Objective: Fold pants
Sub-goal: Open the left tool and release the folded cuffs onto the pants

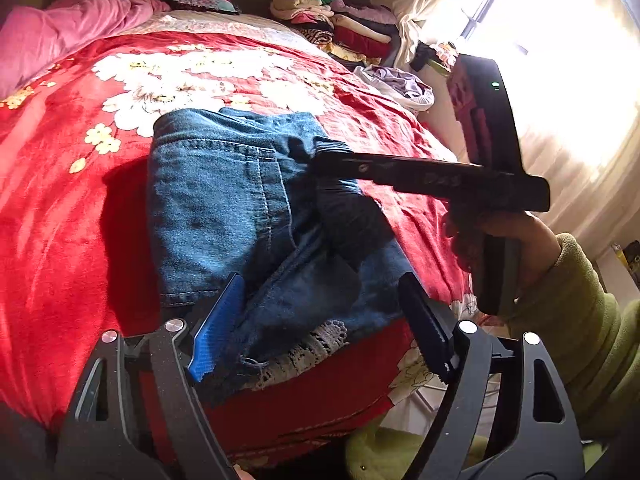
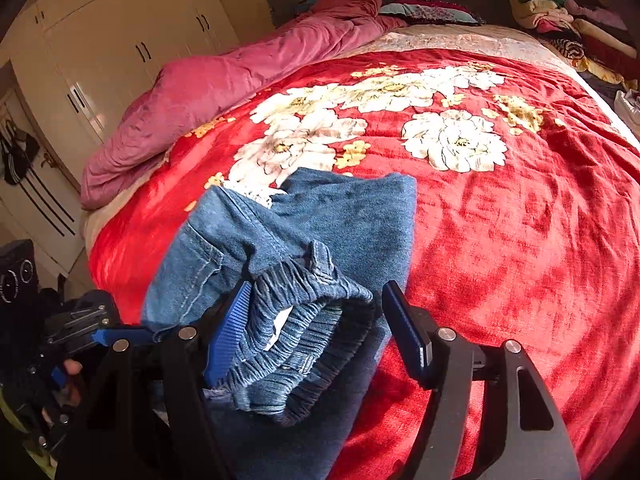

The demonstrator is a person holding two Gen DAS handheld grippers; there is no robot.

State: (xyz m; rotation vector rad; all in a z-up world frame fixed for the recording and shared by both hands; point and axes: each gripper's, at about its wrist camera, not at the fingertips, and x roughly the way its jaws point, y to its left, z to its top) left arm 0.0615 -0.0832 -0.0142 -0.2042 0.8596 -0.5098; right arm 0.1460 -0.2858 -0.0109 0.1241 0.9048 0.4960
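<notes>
Blue denim pants (image 1: 224,204) lie folded in a bundle on the red floral blanket (image 1: 60,208) near the bed's front edge. A lace-trimmed hem (image 1: 308,350) hangs toward me. My left gripper (image 1: 320,328) is open, its fingers apart over the hem end. The right gripper (image 1: 332,160) reaches in from the right over the waistband side. In the right wrist view the elastic waistband (image 2: 304,320) lies between the fingers of my open right gripper (image 2: 316,332); the pants (image 2: 352,216) stretch away on the blanket (image 2: 520,240).
A pink duvet (image 2: 200,92) is bunched along the bed's far left side. Stacks of folded clothes (image 1: 340,20) stand at the head of the bed by the bright window (image 1: 540,40). White wardrobes (image 2: 100,40) line the left wall. A white garment (image 1: 400,88) lies at the right bed edge.
</notes>
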